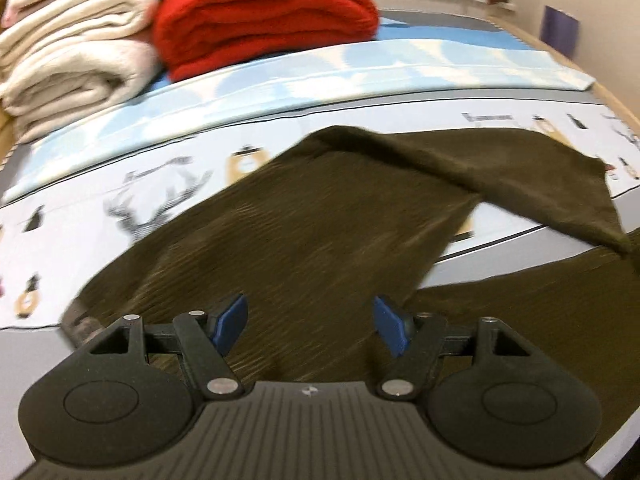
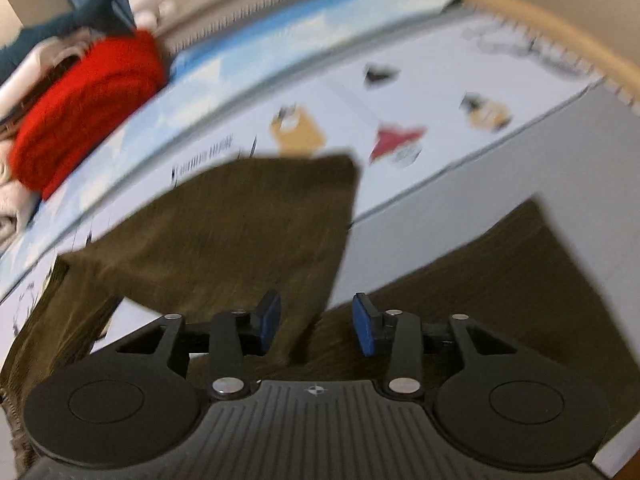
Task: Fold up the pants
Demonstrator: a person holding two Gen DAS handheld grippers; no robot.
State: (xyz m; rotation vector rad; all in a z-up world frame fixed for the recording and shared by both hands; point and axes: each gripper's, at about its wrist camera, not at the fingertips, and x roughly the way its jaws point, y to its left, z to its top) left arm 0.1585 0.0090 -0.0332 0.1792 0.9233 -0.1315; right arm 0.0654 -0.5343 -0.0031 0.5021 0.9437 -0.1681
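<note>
The dark olive pants (image 1: 312,232) lie spread on the printed bedsheet (image 1: 120,208), one leg end flopped back over itself, legs still apart. Both the left gripper (image 1: 310,326) and right gripper (image 2: 316,326) hang above them, jaws parted and holding nothing. I'd say the folding has barely begun.

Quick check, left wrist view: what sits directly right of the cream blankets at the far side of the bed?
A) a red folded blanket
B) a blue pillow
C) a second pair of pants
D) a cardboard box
A: the red blanket lies folded against the right side of the cream blankets, beyond the pants spread on the bed.
</note>
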